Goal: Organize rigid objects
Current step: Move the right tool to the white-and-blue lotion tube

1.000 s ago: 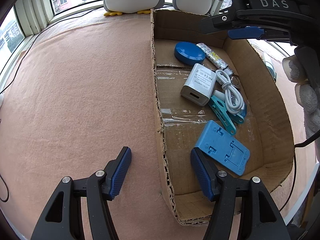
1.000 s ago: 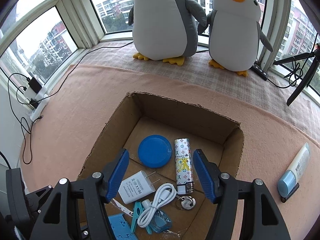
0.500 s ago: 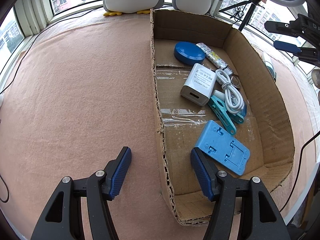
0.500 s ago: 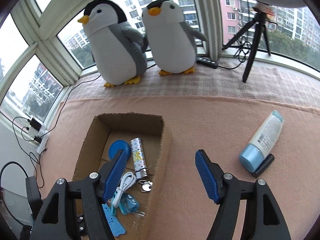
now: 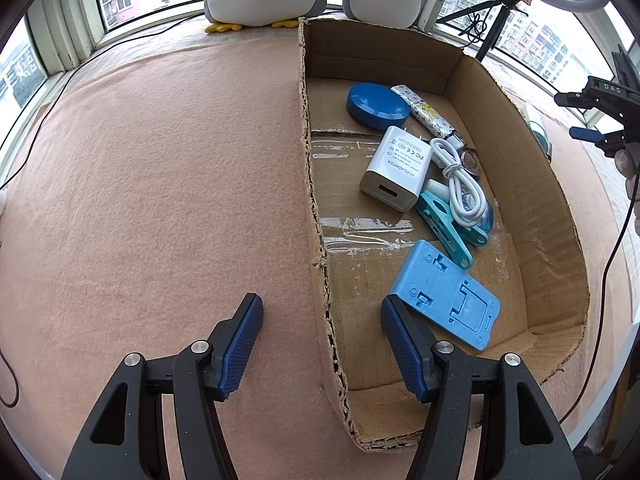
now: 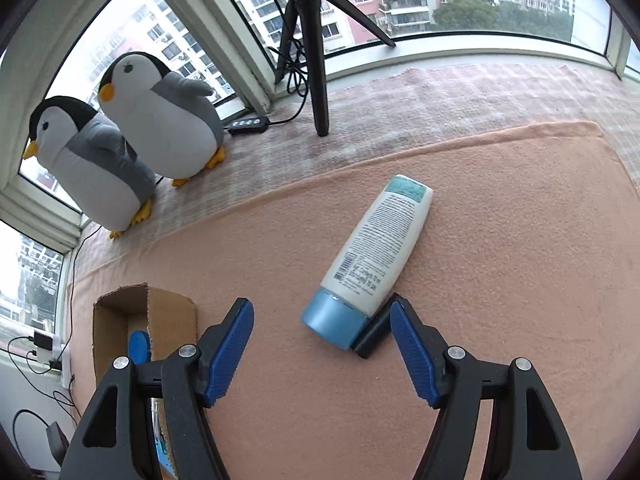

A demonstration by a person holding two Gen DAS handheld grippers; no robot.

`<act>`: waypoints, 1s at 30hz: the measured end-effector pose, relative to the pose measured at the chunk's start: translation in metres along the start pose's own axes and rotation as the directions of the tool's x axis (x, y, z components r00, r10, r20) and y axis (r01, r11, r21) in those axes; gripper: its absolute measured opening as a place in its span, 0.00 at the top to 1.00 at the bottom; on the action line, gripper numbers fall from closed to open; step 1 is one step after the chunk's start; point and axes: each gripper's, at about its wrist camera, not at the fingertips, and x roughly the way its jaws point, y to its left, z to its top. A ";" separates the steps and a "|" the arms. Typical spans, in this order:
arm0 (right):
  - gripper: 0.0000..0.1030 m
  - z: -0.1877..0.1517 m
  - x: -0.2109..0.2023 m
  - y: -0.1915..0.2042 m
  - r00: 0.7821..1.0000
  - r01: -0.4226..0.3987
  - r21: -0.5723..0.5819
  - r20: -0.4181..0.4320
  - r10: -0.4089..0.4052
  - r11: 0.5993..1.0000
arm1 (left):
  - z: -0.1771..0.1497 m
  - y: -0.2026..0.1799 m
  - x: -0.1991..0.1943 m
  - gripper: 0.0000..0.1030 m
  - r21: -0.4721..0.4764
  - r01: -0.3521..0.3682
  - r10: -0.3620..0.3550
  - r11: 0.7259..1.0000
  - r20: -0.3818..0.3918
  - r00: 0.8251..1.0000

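Note:
A cardboard box [image 5: 532, 184] lies on the pink felt and holds a blue round lid [image 5: 376, 105], a patterned lighter [image 5: 428, 114], a white charger [image 5: 396, 168], a white cable [image 5: 460, 188], teal clips [image 5: 444, 228] and a blue phone stand [image 5: 444, 300]. My left gripper [image 5: 322, 344] is open, straddling the box's near left wall. In the right wrist view a white bottle with a blue cap [image 6: 372, 260] lies on the felt, its cap resting against a small black object [image 6: 378, 332]. My right gripper [image 6: 322, 356] is open just short of the cap, empty.
Two plush penguins [image 6: 120, 144] stand by the window. A black tripod [image 6: 312, 48] with a cable and a remote [image 6: 248, 125] is on the sill mat. The box corner [image 6: 148, 320] sits to the left of my right gripper. Cables trail at the far left.
My right gripper has swung away from above the box to the right and now faces the bottle. The left gripper and the box contents have not moved.

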 end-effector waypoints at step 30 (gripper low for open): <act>0.40 0.019 0.077 0.013 0.968 0.212 -0.110 -0.113 -0.224 0.971 | -0.001 -0.001 0.000 0.35 -0.002 0.002 -0.002 1.000 0.001 1.000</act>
